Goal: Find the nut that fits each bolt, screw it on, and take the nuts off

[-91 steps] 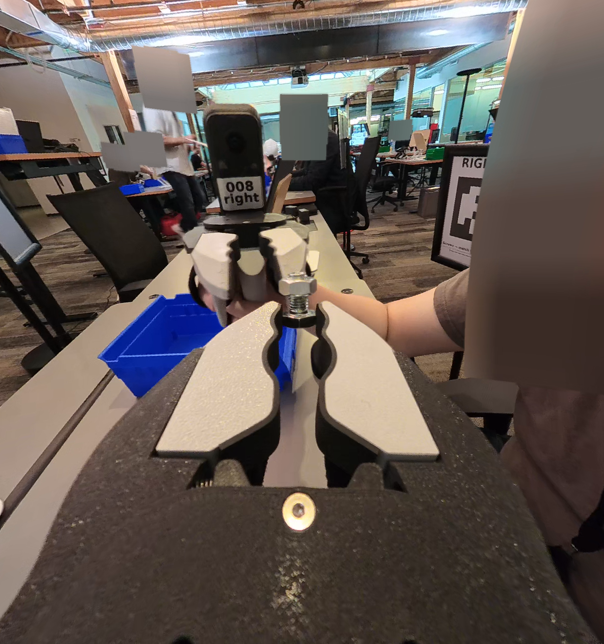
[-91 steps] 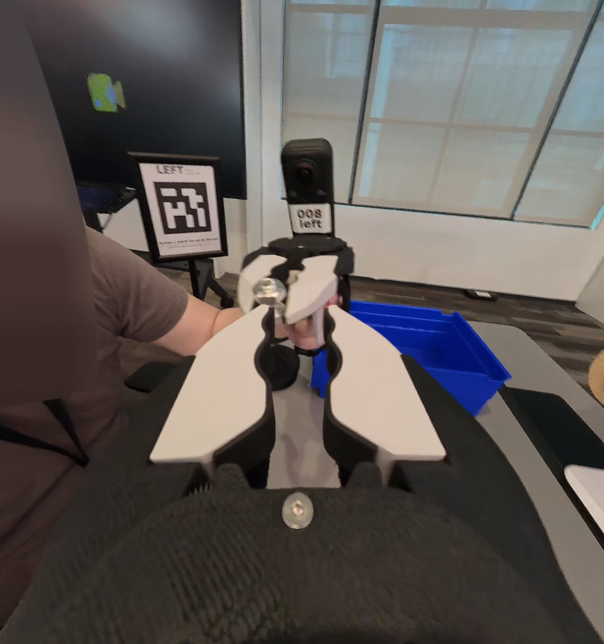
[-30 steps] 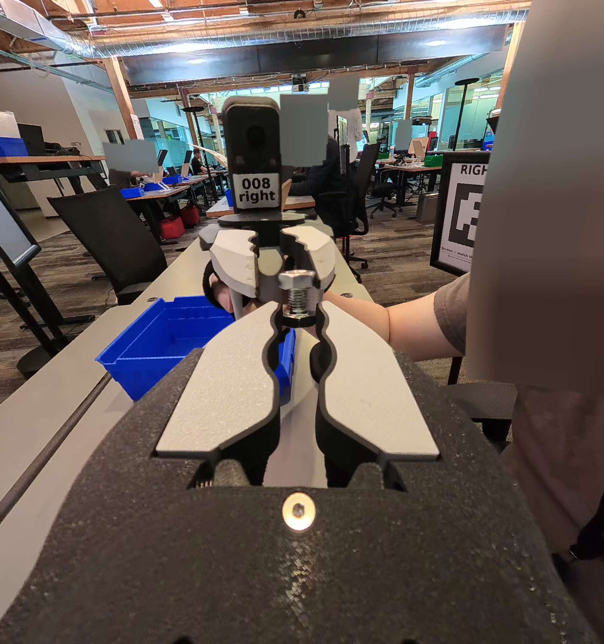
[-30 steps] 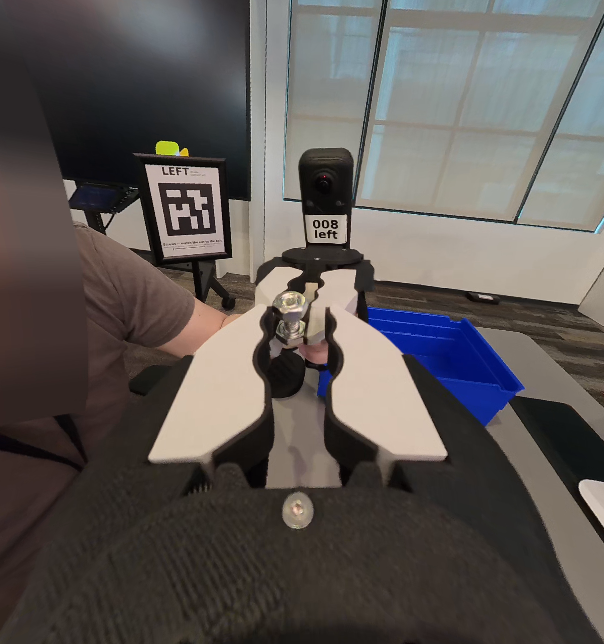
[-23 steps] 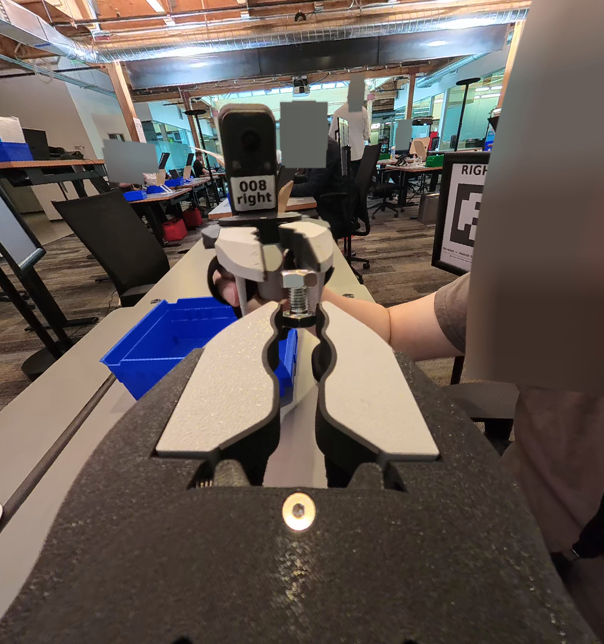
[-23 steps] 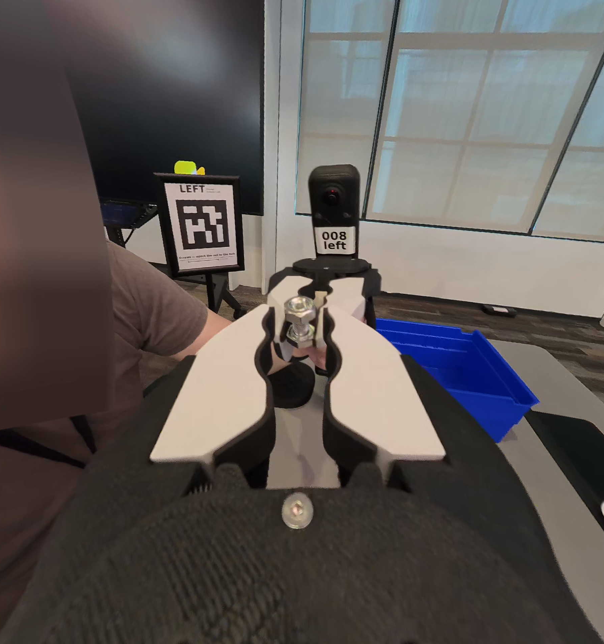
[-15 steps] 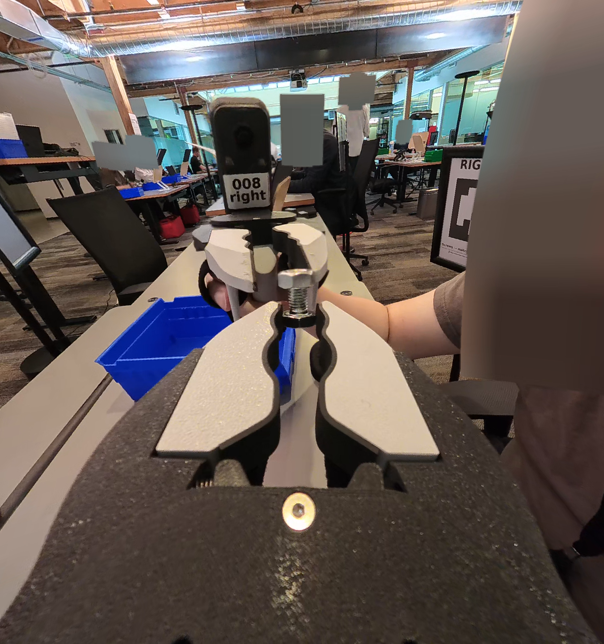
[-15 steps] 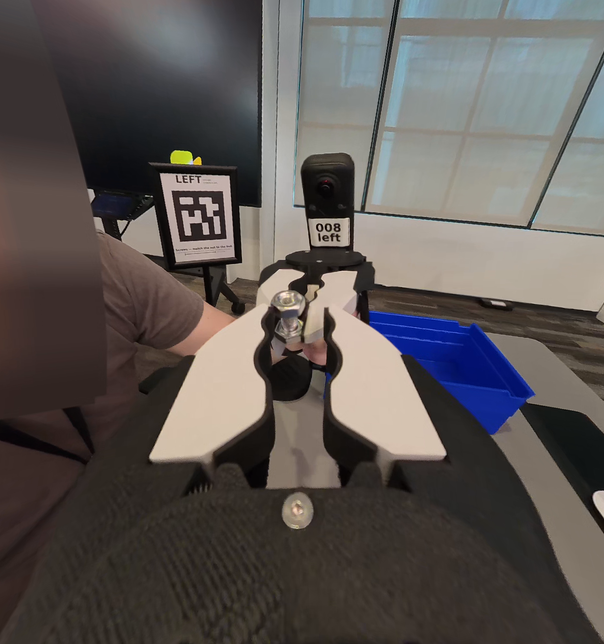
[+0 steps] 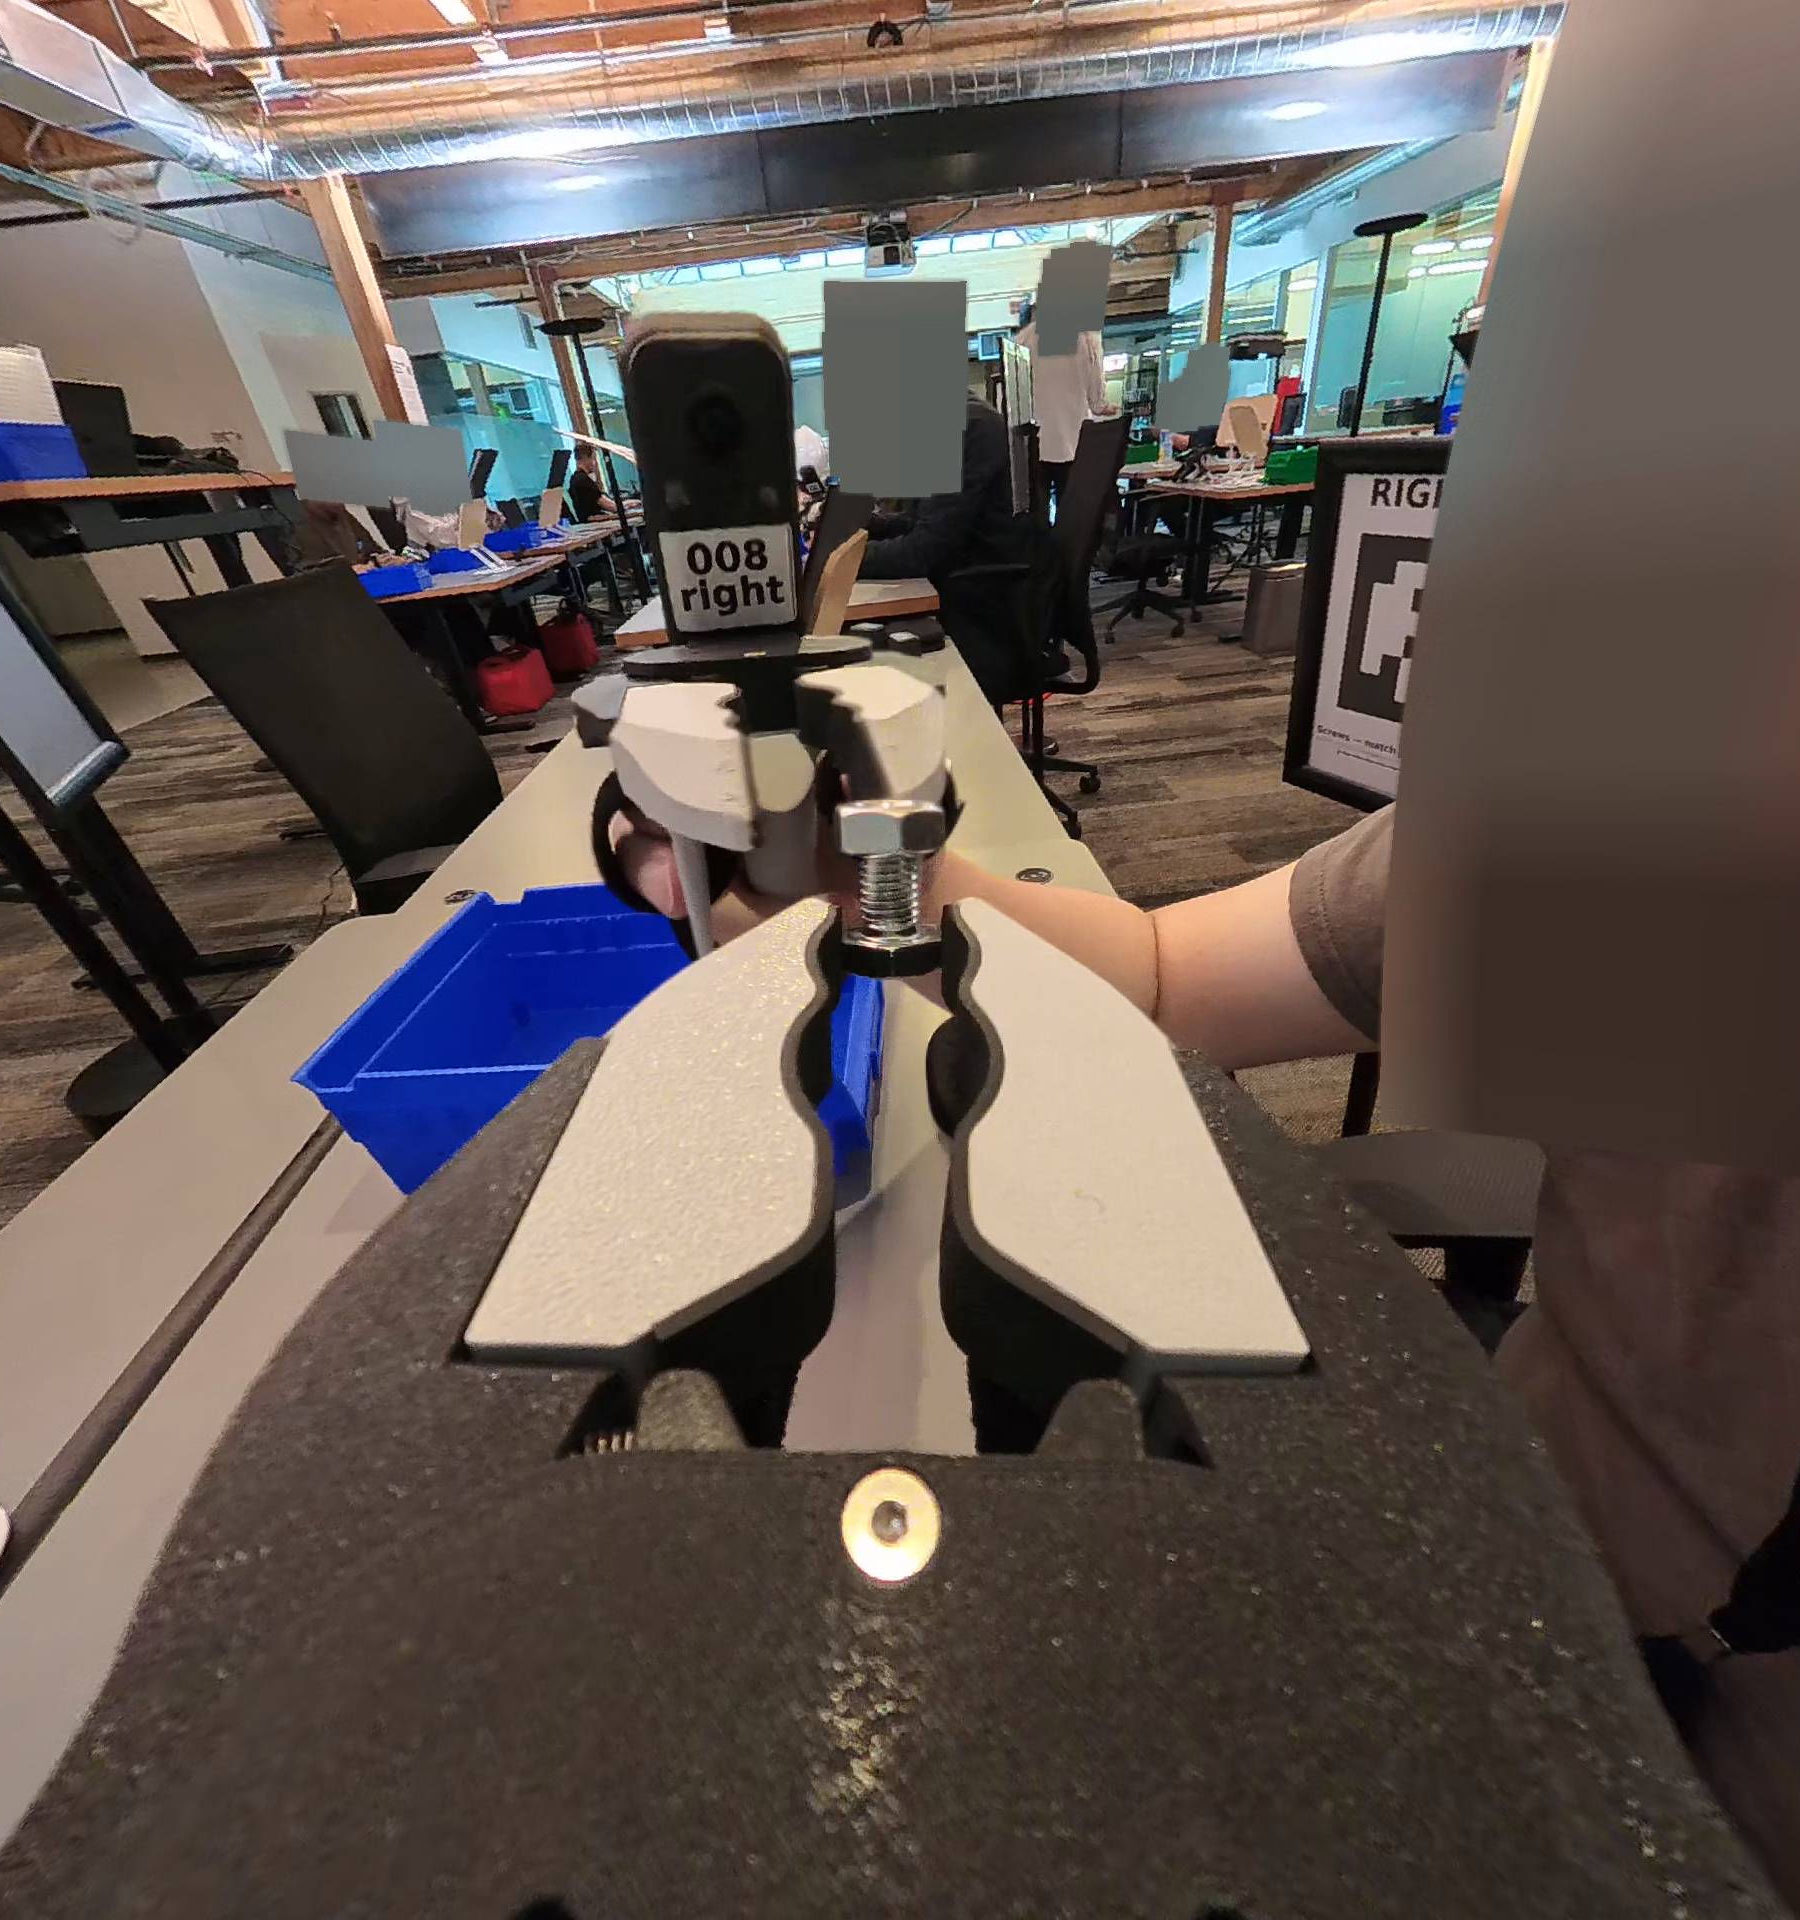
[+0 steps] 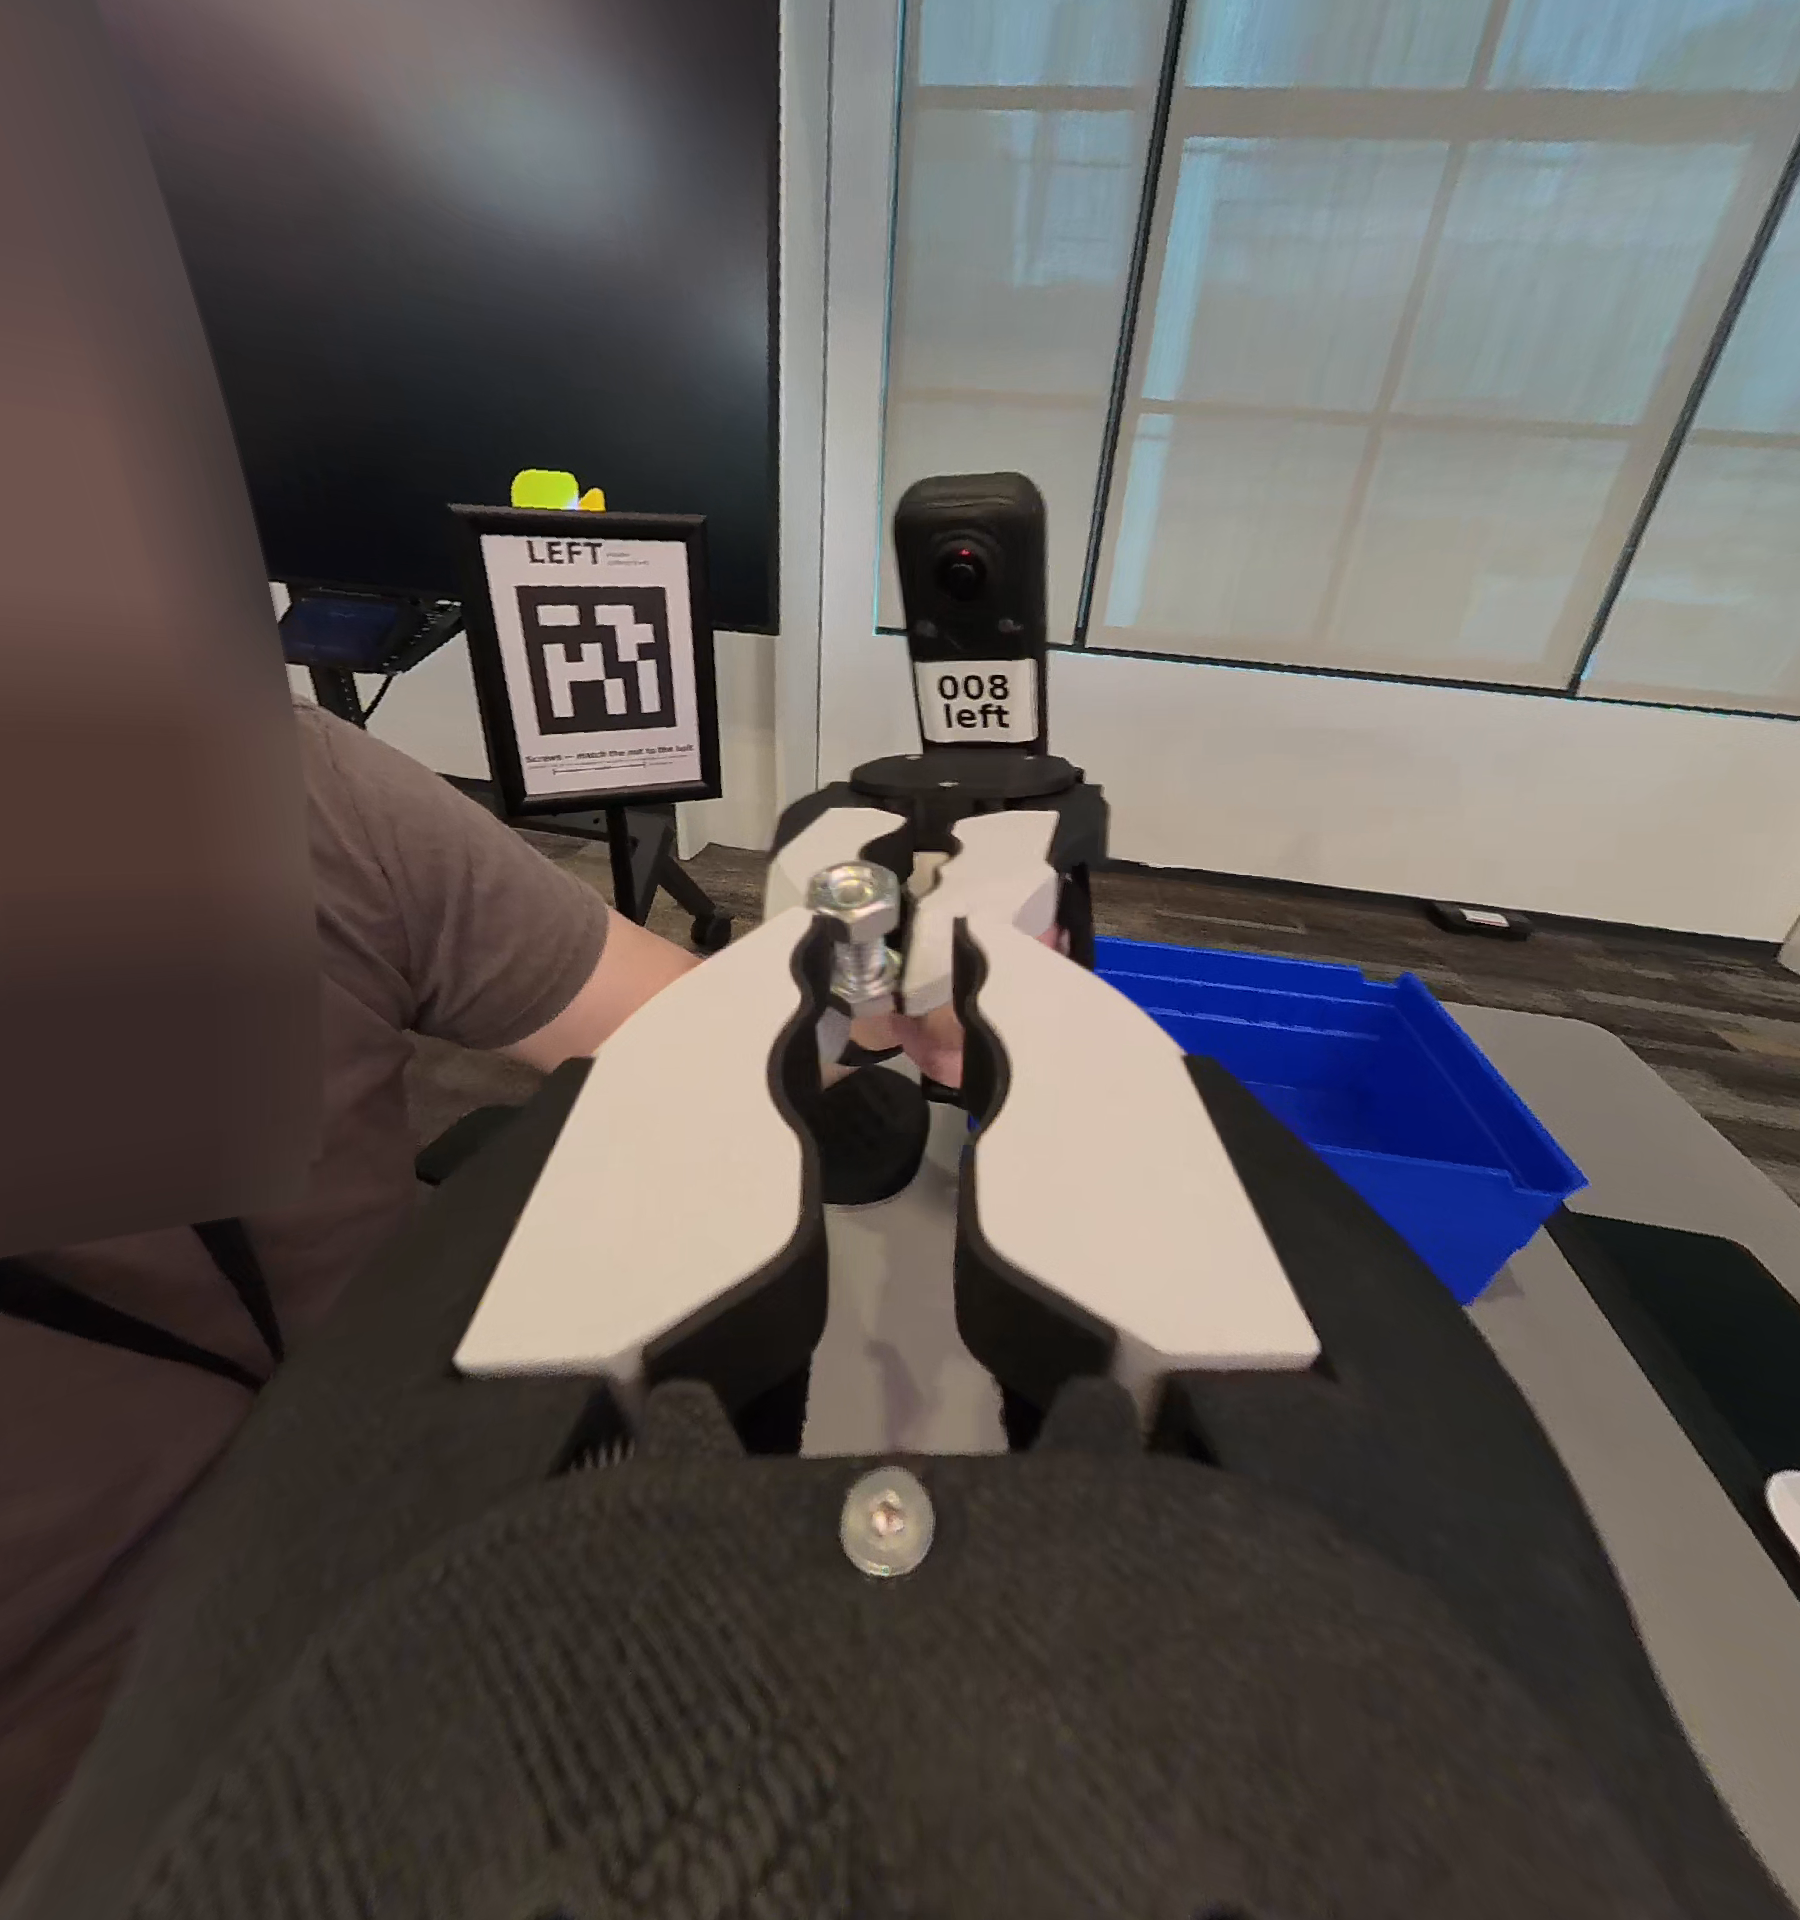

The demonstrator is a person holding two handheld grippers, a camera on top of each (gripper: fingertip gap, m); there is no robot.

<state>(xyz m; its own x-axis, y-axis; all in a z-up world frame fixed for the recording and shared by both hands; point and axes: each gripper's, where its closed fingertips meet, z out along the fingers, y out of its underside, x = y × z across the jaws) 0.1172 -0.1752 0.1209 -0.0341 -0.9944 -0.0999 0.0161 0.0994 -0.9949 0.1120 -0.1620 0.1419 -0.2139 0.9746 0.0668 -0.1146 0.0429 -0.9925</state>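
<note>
The left hand-held gripper pinches the bottom end of an upright bolt, probably steadying it for turning. The right hand-held gripper sits narrow around the threaded shank beside the lower hex piece; contact I cannot tell. Shiny zinc steel against matte grey fingertips. A glossy blue bin waits behind on the desk

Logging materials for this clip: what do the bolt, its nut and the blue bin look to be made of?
The bolt looks like bright plated steel: silvery, with shiny threads and a glinting hex head. The nut, at the lower end of the bolt between the left claw tips, looks like the same silvery metal, though it is mostly shaded. The blue bin looks like moulded plastic: uniform saturated colour, soft sheen, ribbed inner walls.
</note>
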